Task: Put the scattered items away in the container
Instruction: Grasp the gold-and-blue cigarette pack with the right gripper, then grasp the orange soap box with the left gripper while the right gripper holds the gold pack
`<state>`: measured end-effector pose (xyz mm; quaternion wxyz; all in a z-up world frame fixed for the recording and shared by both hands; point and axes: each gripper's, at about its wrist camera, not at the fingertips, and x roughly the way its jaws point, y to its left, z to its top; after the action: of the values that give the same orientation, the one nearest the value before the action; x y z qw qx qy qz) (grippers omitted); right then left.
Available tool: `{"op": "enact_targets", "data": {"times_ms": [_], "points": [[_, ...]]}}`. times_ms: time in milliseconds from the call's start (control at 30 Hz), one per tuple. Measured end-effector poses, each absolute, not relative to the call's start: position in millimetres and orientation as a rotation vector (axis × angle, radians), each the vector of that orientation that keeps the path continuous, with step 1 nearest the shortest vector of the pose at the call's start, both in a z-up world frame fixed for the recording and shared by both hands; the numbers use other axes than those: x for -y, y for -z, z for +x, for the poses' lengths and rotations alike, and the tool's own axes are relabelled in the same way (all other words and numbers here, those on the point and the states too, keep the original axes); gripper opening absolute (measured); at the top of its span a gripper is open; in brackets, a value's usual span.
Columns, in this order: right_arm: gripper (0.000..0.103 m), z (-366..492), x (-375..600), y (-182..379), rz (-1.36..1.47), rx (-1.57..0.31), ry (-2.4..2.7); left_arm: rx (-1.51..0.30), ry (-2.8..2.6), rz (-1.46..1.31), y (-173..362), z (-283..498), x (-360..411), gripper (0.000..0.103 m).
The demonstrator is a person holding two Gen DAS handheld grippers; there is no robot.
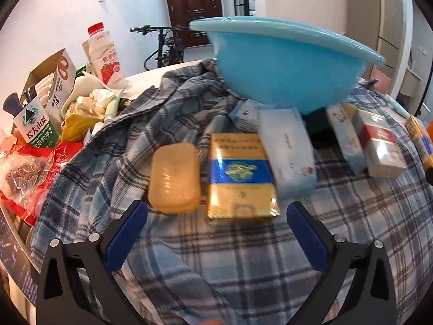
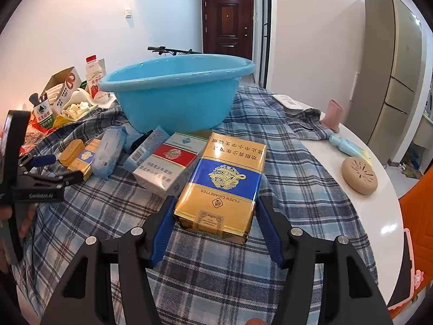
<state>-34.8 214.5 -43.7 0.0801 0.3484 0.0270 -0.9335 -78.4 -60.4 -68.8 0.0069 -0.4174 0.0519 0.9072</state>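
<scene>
Both grippers are built alike. The left gripper has matte black arms shaped as open triangular frames with cut-out windows, spreading outward from the camera toward the tips. Each finger carries a long royal-blue pad on its inner face, slightly rounded at the tip. Behind each pad sit two round silver screw heads, one nearer the pad and one farther out on the frame. The right gripper shows the same black frames, blue pads and silver screws. Seen from the side, the left gripper's black body bears small white lettering, too small to read
</scene>
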Motion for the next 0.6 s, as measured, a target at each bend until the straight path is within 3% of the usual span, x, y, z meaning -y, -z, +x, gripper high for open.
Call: {"op": "enact_targets", "data": {"times_ms": [133,267,333,433,600], "points": [[0.062,-37.0,-210.3,48.1,1.053,-0.093,2.774,-0.083,-2.851,-1.307,67.3,-87.0,76.1,0.102],[0.062,-40.5,-210.7,51.2,1.067,-0.092,2.773,0.171,-2.808,-1.319,68.1,-93.9,100.4,0.102],[0.062,-41.1,-210.4,51.5,1.067,-0.093,2.773,0.259,-2.788,-1.307,68.4,-94.3,105.6,0.096],[0.062,-42.5,-208.6,51.5,1.065,-0.100,2.768,0.252,-2.771,-1.325,72.1,-97.3,104.0,0.086],[0.062,-42.4,-204.2,52.2,1.062,-0.101,2.753,0.261,-2.748,-1.314,73.2,-96.6,100.4,0.084]]}}
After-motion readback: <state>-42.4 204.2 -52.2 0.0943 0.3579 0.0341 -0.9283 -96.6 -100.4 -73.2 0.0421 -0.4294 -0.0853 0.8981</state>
